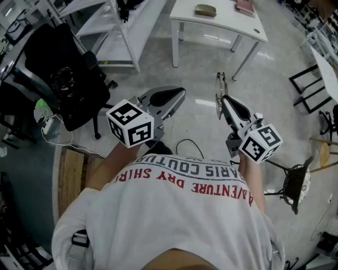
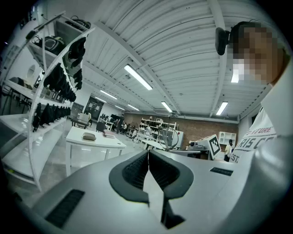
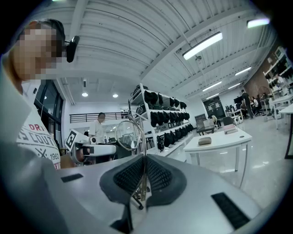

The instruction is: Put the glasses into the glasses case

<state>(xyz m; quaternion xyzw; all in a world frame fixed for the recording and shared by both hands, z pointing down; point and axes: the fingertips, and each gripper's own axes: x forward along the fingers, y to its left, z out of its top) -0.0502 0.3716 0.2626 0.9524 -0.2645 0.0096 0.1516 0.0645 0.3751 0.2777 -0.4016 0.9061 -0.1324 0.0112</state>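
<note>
The thin-framed glasses (image 1: 220,87) stick up from my right gripper (image 1: 221,101), which is shut on one of their arms. In the right gripper view a round lens (image 3: 128,135) rises above the closed pads (image 3: 158,176). My left gripper (image 1: 179,94) is held level beside it, shut with nothing in it; its pads (image 2: 132,171) meet in the left gripper view. The olive glasses case (image 1: 205,9) lies closed on a white table (image 1: 222,23) well ahead of both grippers. It also shows as the case (image 2: 89,136) and the case (image 3: 204,141) in the gripper views.
A pink book (image 1: 244,6) lies on the same table. A black office chair (image 1: 68,79) and a white shelf rack (image 1: 121,31) stand to the left. At the right is a black stool (image 1: 296,184). A wooden pallet (image 1: 71,174) lies on the floor near left.
</note>
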